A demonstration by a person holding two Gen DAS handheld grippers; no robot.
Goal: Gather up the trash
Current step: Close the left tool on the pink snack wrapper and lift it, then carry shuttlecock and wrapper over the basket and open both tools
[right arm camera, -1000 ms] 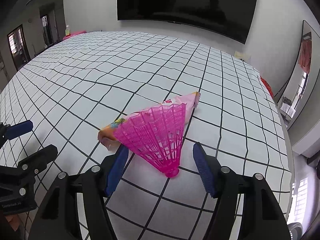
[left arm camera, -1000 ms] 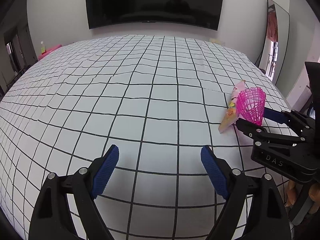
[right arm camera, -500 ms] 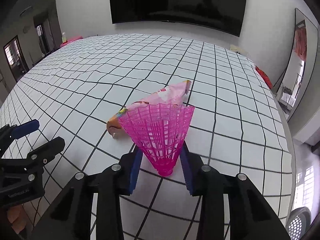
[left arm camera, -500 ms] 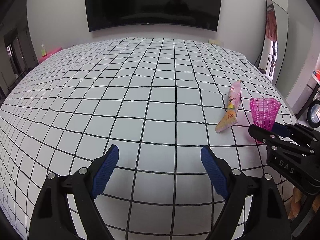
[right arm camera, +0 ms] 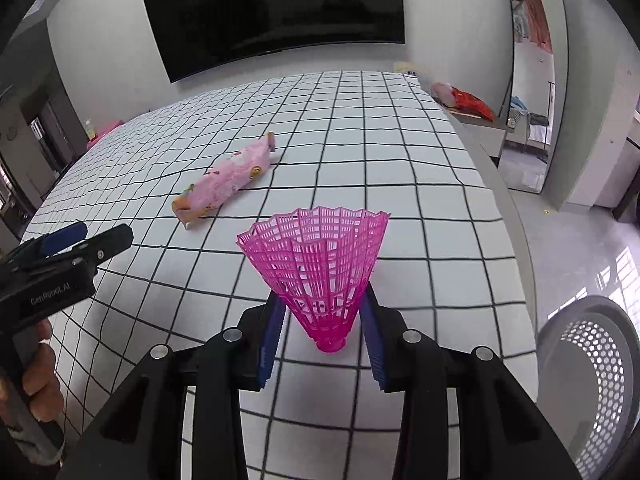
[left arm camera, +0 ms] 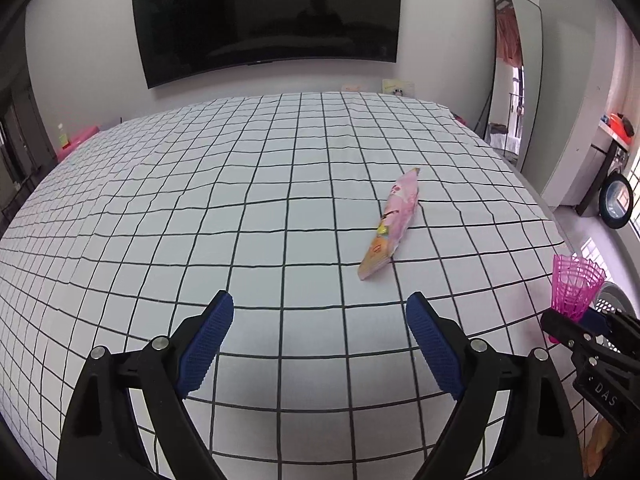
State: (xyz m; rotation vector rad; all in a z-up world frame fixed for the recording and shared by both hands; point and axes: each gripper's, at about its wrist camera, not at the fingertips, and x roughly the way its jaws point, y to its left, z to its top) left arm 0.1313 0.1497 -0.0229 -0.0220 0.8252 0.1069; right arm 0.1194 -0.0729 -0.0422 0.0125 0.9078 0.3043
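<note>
Right gripper (right arm camera: 322, 330): 2 blue pads clamped on pink plastic shuttlecock (right arm camera: 320, 276), skirt upward, now lifted off the checked bedsheet (left arm camera: 240, 216) and carried past its edge, beside grey perforated bin (right arm camera: 596, 364). Pink snack wrapper (left arm camera: 390, 224): unmoved on sheet. Left gripper (left arm camera: 320, 344): jaws just widened, nothing between them.

A bed (left arm camera: 240, 240) with a white sheet in black grid fills the room, a dark TV (left arm camera: 264, 20) hangs on the wall behind it, and a tall mirror (left arm camera: 512, 76) leans at the right.
</note>
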